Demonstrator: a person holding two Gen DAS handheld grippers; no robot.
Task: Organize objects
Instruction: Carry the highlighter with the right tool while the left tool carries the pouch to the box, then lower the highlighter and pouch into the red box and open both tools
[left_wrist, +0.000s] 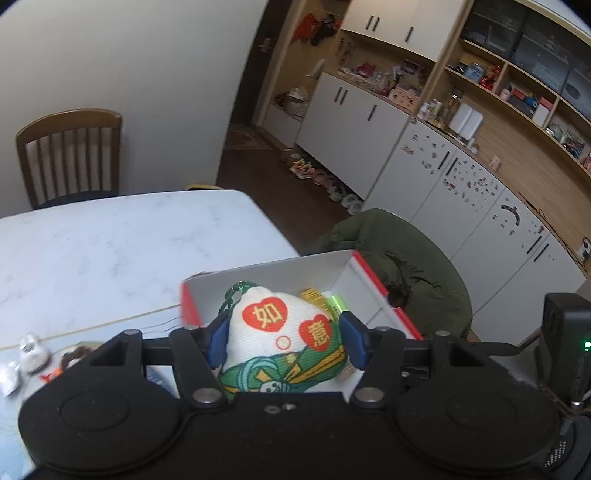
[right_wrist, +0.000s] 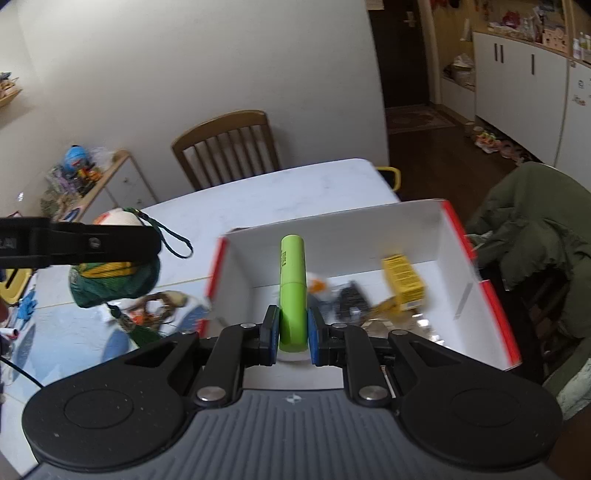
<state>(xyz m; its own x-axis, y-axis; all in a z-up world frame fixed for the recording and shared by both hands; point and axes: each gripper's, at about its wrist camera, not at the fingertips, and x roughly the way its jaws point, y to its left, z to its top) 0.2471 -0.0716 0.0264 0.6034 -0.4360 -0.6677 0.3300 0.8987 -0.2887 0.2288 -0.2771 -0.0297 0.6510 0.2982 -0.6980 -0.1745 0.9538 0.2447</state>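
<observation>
My left tool (left_wrist: 282, 341) is closed part-way on a stuffed fabric charm (left_wrist: 280, 339). Both blue pads (left_wrist: 216, 341) press its white sides, so the jaws stand as wide as the charm's body. The charm is white at the top with two red hearts bearing yellow characters, and green and yellow print lower down. A green cord (left_wrist: 236, 291) leaves its upper left corner. In the right wrist view the same charm (right_wrist: 114, 277) hangs in that tool above the bench (right_wrist: 277, 195), left of the box and outside it.

My right tool (right_wrist: 291, 332) is closed to a narrow gap on a green highlighter (right_wrist: 292, 291). The pads (right_wrist: 272, 334) clamp the barrel near its near end. The highlighter points away from me along the fingers and sits over the open box.

The container is an open cardboard box (right_wrist: 454, 236), white inside with red edges, standing at the right near part of the white marble bench. Inside it I see:
- a yellow carton (right_wrist: 402, 280), tilted, toward the far right;
- a dark item (right_wrist: 351, 299), blurred, near the middle; I cannot identify it;
- shiny pieces along the near side, too blurred to name.

Loose small items (right_wrist: 155, 306) lie on the bench left of the box, below the charm.
</observation>
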